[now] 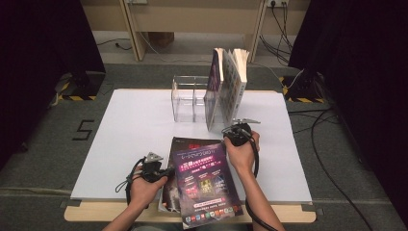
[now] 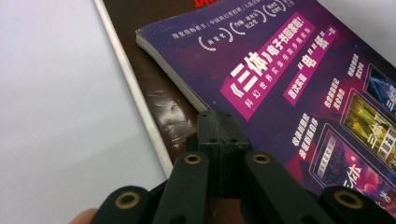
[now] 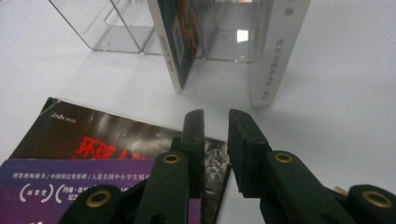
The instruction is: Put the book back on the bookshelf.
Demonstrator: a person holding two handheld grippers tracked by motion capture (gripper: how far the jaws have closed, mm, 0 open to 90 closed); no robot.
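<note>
A purple-covered book (image 1: 204, 178) (image 2: 289, 84) lies on top of a dark glossy magazine (image 1: 185, 144) (image 3: 102, 135) at the front of the white board (image 1: 130, 134). My left gripper (image 1: 168, 172) (image 2: 219, 119) is at the stack's left edge. Its jaws are pressed together, with the tip over the purple book's page edge; I cannot make out anything between them. My right gripper (image 1: 230, 131) (image 3: 214, 116) hangs low over the dark magazine's far right corner. A narrow gap is left between its jaws, and the corner shows in that gap.
A clear acrylic organizer (image 1: 185, 98) (image 3: 116, 23) stands at mid-board. Two books stand upright in its right part, a dark-covered one (image 1: 214, 91) (image 3: 175, 46) and a white-spined one (image 1: 235, 82) (image 3: 275, 51). Cables trail on the floor to the right.
</note>
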